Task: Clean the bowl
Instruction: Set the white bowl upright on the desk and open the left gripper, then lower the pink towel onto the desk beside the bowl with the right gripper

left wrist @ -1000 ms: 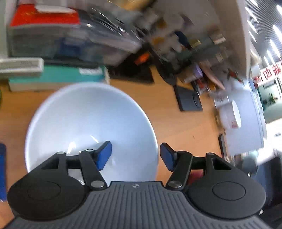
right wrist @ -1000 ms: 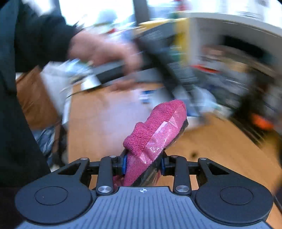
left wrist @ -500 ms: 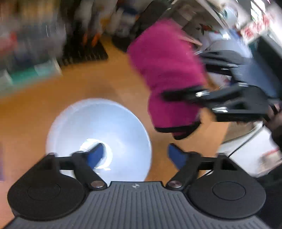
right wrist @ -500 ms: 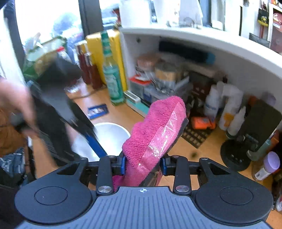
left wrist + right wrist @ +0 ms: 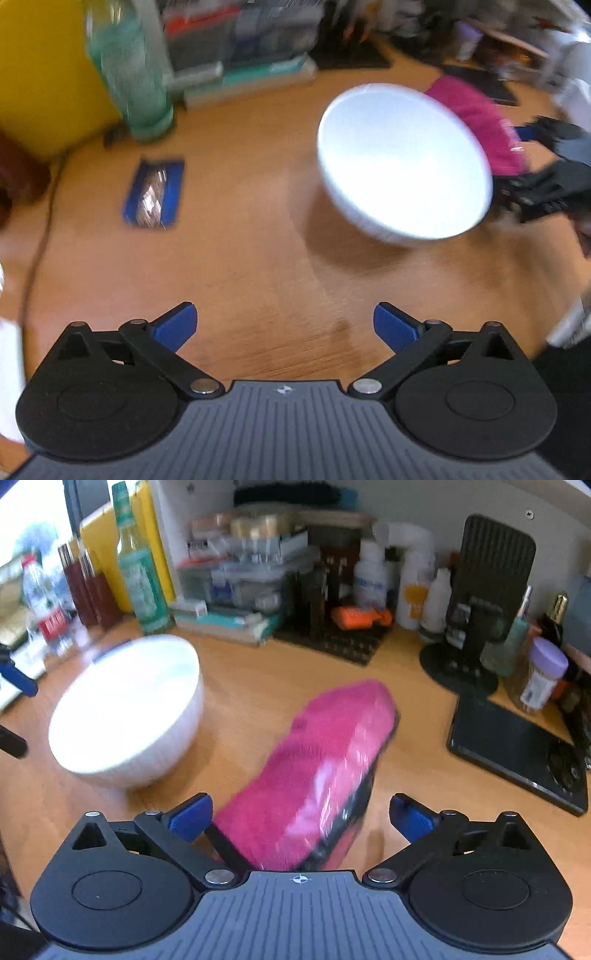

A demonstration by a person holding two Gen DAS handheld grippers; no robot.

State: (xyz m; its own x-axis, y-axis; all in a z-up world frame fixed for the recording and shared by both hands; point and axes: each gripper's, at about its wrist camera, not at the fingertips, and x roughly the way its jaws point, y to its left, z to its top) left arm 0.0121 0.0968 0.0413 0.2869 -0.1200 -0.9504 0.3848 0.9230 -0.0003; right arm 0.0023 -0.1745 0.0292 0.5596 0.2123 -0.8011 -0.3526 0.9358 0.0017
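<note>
The white bowl [image 5: 404, 162] is sitting on the desk [image 5: 240, 266]; the left gripper [image 5: 284, 326] and right gripper [image 5: 300, 818] have both just been opening, the pink cloth [image 5: 317, 771] lying loose between the right jaws

White bowl [image 5: 125, 716] sits upright on the wooden table [image 5: 240, 709], open side up, ribbed outer wall, inside looks empty. Pink cloth [image 5: 314, 775], fluffy with a shiny plastic patch and black edge, lies just beside the bowl, apart from it, lengthwise, its near end between the spread fingers of the right hand-held gripper [image 5: 301, 814], pads clear of it.
</note>
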